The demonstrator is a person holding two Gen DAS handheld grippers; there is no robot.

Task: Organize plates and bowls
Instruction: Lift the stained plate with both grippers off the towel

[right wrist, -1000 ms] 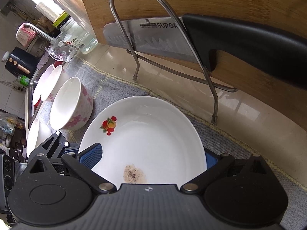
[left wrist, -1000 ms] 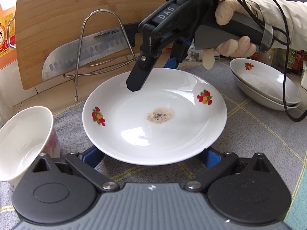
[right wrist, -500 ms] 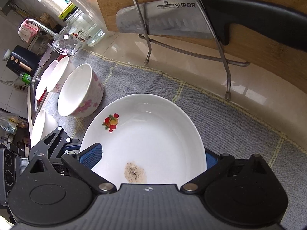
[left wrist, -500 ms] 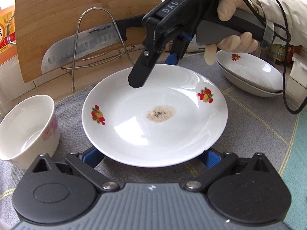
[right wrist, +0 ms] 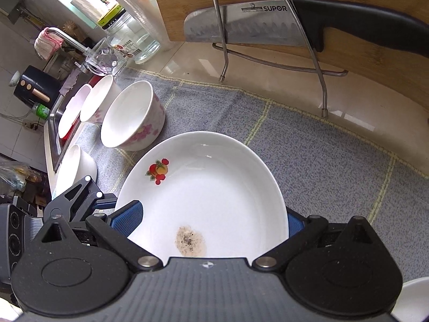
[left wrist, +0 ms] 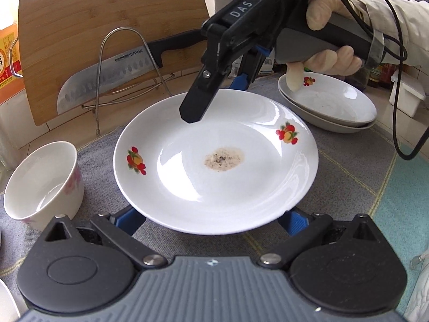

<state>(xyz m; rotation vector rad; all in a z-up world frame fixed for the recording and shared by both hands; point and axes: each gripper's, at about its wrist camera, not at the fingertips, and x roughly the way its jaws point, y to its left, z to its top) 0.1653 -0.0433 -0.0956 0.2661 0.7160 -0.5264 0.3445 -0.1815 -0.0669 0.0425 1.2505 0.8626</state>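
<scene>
A white bowl (left wrist: 43,185) sits on the grey mat (left wrist: 356,166). Next, the plate (left wrist: 214,161) – the left hand-held gripper (left wrist: 214,218) is spread wide under it, and the right hand-held gripper (left wrist: 214,99) pinches its far rim. Two stacked plates (left wrist: 329,104) lie furthest right.

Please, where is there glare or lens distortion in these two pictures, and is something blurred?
Left wrist view: bright window glare lies on the plate left of the brown stain; the cutting board edges bend from the fisheye. Right wrist view: the counter behind the grey mat reflects light, the knife looks curved, and the text SUPOR stays sharp; nothing is clearly blurred.
</scene>
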